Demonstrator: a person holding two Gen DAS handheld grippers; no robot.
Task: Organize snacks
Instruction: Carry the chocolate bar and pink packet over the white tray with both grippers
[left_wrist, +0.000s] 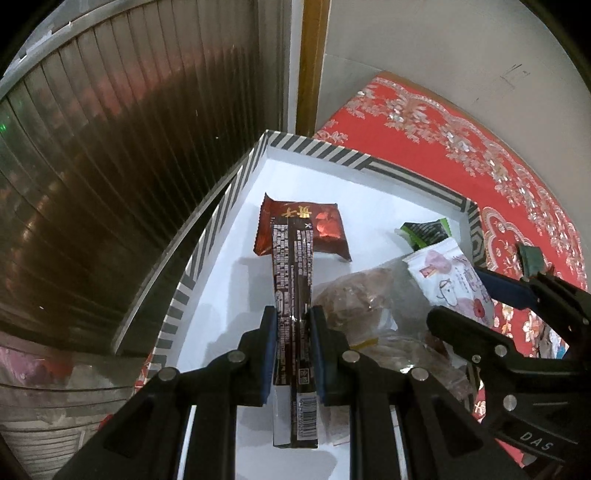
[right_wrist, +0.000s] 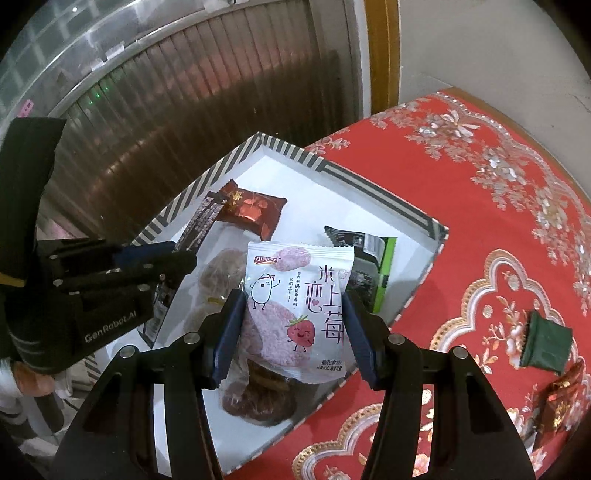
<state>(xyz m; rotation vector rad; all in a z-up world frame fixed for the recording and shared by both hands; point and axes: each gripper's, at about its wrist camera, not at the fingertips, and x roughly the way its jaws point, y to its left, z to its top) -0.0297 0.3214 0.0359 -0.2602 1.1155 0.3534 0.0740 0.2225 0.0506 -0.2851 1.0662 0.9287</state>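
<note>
Two snacks in hand over the white striped-rim cardboard box (right_wrist: 373, 192), several already inside.
Left tool (left_wrist: 293, 321) grips a long dark glossy foil bar (left_wrist: 293, 269); right tool (right_wrist: 291, 317) grips a white crinkly strawberry rice-cracker pouch (right_wrist: 299, 314). Left out on the red embroidered surface (right_wrist: 480, 229): a green packet (right_wrist: 546, 345) and a brown foil packet (right_wrist: 561, 402).
</note>
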